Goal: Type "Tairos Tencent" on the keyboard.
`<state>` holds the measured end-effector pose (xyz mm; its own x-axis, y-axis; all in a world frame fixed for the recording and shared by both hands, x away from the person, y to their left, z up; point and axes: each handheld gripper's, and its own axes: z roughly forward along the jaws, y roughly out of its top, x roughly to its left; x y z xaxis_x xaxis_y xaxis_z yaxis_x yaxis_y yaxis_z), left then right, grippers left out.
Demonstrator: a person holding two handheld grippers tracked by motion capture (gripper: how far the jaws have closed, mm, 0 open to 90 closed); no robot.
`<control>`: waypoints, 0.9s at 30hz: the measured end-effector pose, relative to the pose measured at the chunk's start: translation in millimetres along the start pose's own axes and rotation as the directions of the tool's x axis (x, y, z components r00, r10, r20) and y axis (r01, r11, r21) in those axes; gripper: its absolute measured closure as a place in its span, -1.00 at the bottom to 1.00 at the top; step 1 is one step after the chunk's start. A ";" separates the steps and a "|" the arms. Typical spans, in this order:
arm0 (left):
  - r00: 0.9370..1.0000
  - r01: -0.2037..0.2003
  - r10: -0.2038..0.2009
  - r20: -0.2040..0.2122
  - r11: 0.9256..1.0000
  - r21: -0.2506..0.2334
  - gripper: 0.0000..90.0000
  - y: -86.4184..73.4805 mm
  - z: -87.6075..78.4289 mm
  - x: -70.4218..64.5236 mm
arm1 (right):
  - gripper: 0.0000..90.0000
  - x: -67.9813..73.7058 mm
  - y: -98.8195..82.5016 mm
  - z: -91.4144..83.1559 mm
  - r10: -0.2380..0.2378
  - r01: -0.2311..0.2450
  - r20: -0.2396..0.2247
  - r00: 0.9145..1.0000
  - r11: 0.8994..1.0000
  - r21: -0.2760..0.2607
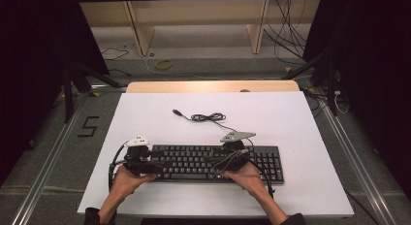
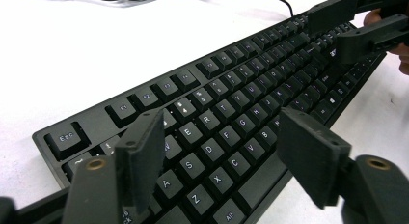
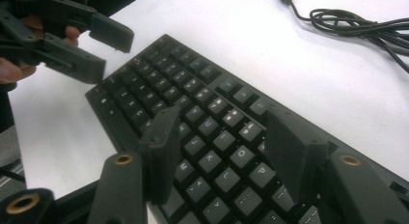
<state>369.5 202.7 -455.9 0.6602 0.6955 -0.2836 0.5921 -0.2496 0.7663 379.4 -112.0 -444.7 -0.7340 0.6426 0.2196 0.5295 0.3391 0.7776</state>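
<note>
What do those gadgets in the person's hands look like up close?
Each hand holds a black gripper: the left gripper and right gripper both have two flat, blocky jaws with brass-coloured rivets at the joints. A pale three-cornered plate sits on top of each, a black cable trails from each, and dark sleeves show at the forearms.

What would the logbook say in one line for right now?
left gripper: open, above keyboard's left end | right gripper: open, above its right half | cable: loose on table behind

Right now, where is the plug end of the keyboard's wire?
In the high view the plug lies on the white table, behind the keyboard and just left of the bundled cable, toward the far edge.
</note>
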 end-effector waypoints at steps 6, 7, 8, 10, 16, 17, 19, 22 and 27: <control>0.999 -0.018 0.019 -0.026 0.999 0.034 0.01 -0.3 2.3 0.0 | 0.00 3.8 -1.2 -1.7 -0.008 0.008 -0.008 1.000 1.000 -0.002; 0.999 -0.021 0.022 -0.032 0.999 0.042 0.05 -0.3 2.9 0.0 | -0.01 4.2 -1.3 -1.9 -0.008 0.008 -0.010 1.000 1.000 -0.003; 0.999 -0.025 0.027 -0.037 0.998 0.050 0.10 -0.3 3.8 0.2 | -0.01 4.6 -1.4 -2.0 -0.010 0.010 -0.011 1.000 1.000 -0.003; 0.999 -0.025 0.028 -0.044 0.998 0.060 0.18 -0.4 5.5 0.4 | -0.02 5.5 -1.7 -2.3 -0.013 0.013 -0.012 1.000 1.000 -0.003; 0.998 -0.044 0.048 -0.045 0.994 0.097 0.48 -0.4 12.0 3.6 | -0.03 9.2 -3.3 -1.9 -0.023 0.023 -0.026 0.999 1.000 0.002; 0.998 -0.046 0.051 -0.044 0.993 0.105 0.53 -0.2 13.2 4.1 | -0.03 10.1 -3.5 -1.6 -0.025 0.025 -0.028 0.999 1.000 0.001; 0.997 -0.059 0.065 -0.049 0.991 0.118 0.62 -0.1 15.1 3.8 | -0.04 11.8 -3.9 -0.9 -0.032 0.032 -0.035 0.999 0.999 0.001; 0.995 -0.074 0.083 -0.056 0.987 0.146 0.74 0.1 17.4 3.3 | -0.03 14.7 -4.2 0.0 -0.040 0.041 -0.042 0.998 0.999 0.003; 0.995 -0.076 0.086 -0.055 0.984 0.162 0.89 0.5 20.0 3.2 | -0.03 18.0 -4.7 0.5 -0.046 0.047 -0.051 0.998 0.999 0.005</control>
<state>381.2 191.3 -467.9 0.6820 0.7076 -0.1849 0.6073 -0.4070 0.6823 363.8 -101.7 -444.7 -0.7785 0.5903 0.2133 0.4968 0.3719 0.7841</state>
